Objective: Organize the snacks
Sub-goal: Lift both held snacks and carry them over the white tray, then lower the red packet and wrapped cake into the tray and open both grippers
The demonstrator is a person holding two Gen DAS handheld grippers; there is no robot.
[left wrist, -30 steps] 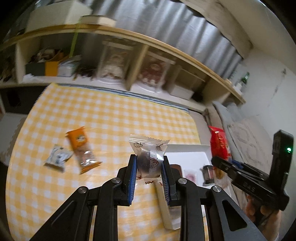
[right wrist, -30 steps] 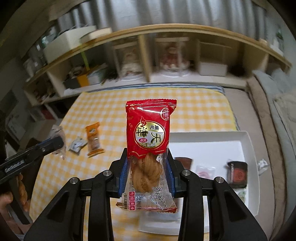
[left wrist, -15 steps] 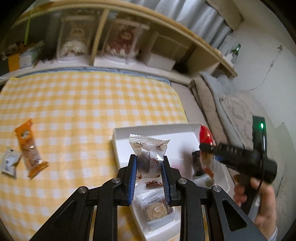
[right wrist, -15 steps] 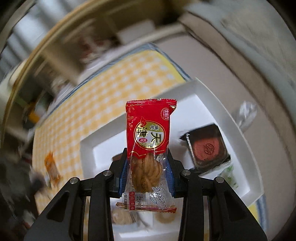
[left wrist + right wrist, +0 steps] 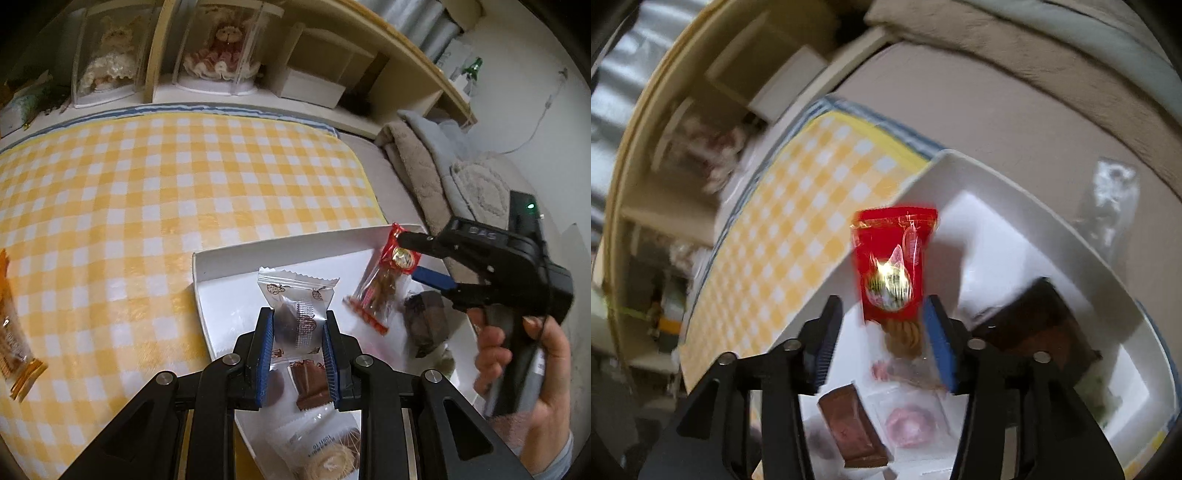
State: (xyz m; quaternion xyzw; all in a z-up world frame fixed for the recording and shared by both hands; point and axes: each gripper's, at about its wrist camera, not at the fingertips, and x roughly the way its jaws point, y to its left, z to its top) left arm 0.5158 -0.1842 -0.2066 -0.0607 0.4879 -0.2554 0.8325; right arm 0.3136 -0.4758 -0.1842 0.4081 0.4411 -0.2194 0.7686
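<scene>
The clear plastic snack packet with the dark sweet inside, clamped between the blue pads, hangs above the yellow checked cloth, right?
Not quite: the clear plastic snack packet, clamped in the left gripper, hangs above the white tray, not the yellow checked cloth. The left wrist view shows it.

The right wrist view is smeared throughout: the red snack packet [image 5: 892,266] between the opening jaws of the right gripper [image 5: 882,339] shows only a glare where its label sits, and the shelf [image 5: 713,110] far beyond the claw is unreadable. Below the left gripper [image 5: 297,345], its fingers hide part of a brown wrapped piece [image 5: 308,384], and the picture's lower edge cuts off a round biscuit packet [image 5: 325,454].
</scene>
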